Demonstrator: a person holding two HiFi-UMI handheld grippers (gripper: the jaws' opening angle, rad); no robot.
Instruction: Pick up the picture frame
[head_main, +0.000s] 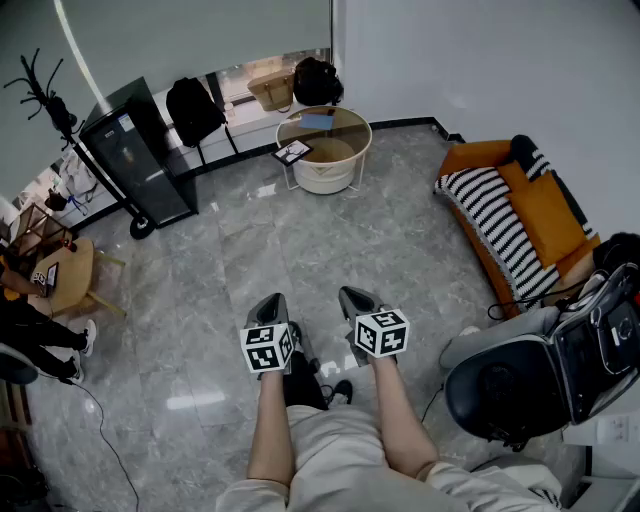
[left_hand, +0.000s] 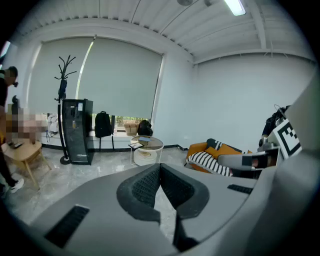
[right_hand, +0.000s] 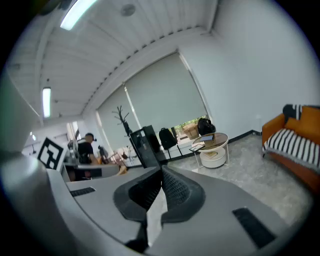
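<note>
The picture frame (head_main: 293, 152), dark-edged, leans at the left rim of a round glass-topped side table (head_main: 362, 140) far across the room. The left gripper view shows the frame (left_hand: 136, 145) small and distant, and so does the right gripper view (right_hand: 197, 147). My left gripper (head_main: 272, 303) and right gripper (head_main: 352, 297) are held side by side in front of the person's body, well short of the table. Both point toward it. The left gripper (left_hand: 160, 166) has its jaws shut with nothing between them, and the right gripper (right_hand: 161, 171) is shut and empty too.
An orange sofa with a striped blanket (head_main: 520, 215) lines the right wall. A black office chair (head_main: 500, 385) stands close at the right. A black cabinet (head_main: 140, 150), coat stand (head_main: 45, 95), backpack (head_main: 193, 108) and bags sit at the back. A wooden stool (head_main: 65, 275) and a person (head_main: 30, 330) are left.
</note>
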